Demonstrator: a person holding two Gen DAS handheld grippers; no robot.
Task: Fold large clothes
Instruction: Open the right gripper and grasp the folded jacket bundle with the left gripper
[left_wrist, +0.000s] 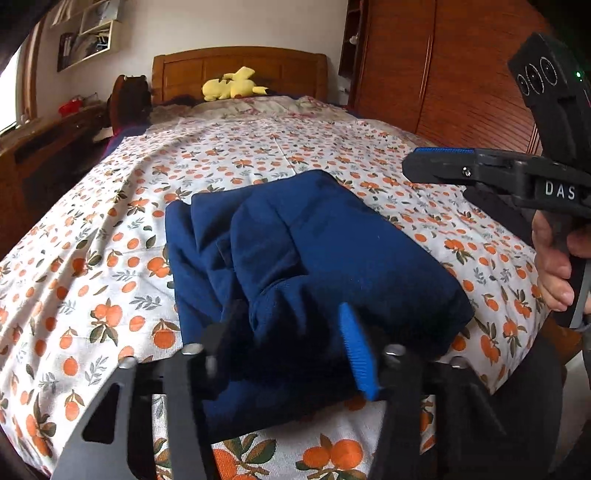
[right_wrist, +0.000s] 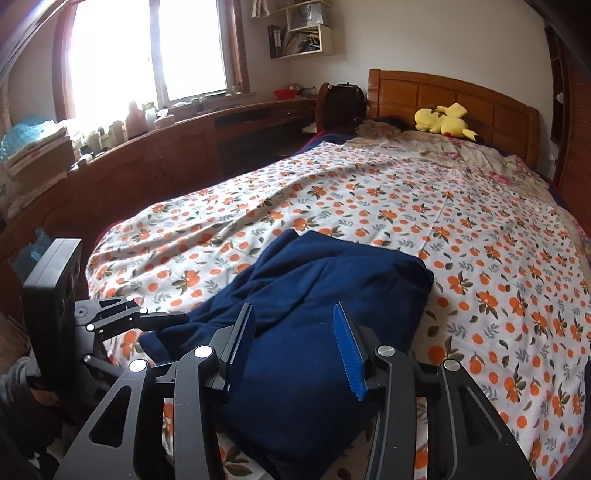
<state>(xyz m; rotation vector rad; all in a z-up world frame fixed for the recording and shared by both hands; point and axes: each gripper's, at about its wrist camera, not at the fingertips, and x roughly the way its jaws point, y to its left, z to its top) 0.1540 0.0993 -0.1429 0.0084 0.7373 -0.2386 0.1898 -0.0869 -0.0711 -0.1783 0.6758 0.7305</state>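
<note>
A navy garment (left_wrist: 314, 240), folded into a thick bundle, lies on the orange-print bed sheet (left_wrist: 110, 258) near the foot of the bed. My left gripper (left_wrist: 291, 339) has its blue pad and dark finger pressed into the bundle's near edge, and the cloth bunches up between them. From the right wrist view, one of its fingers (right_wrist: 166, 318) rests on the garment's (right_wrist: 332, 288) left edge. My right gripper (left_wrist: 439, 184) hangs above the sheet, to the right of the bundle, with nothing between its fingers. In its own view that gripper (right_wrist: 295, 336) stands open over the cloth.
A yellow plush toy (left_wrist: 232, 85) lies by the wooden headboard (left_wrist: 240, 62). A wooden wardrobe (left_wrist: 443, 74) stands along the bed's right side. A long wooden counter (right_wrist: 166, 158) with bottles runs under the window on the left. A hand (left_wrist: 554, 266) grips the right gripper's handle.
</note>
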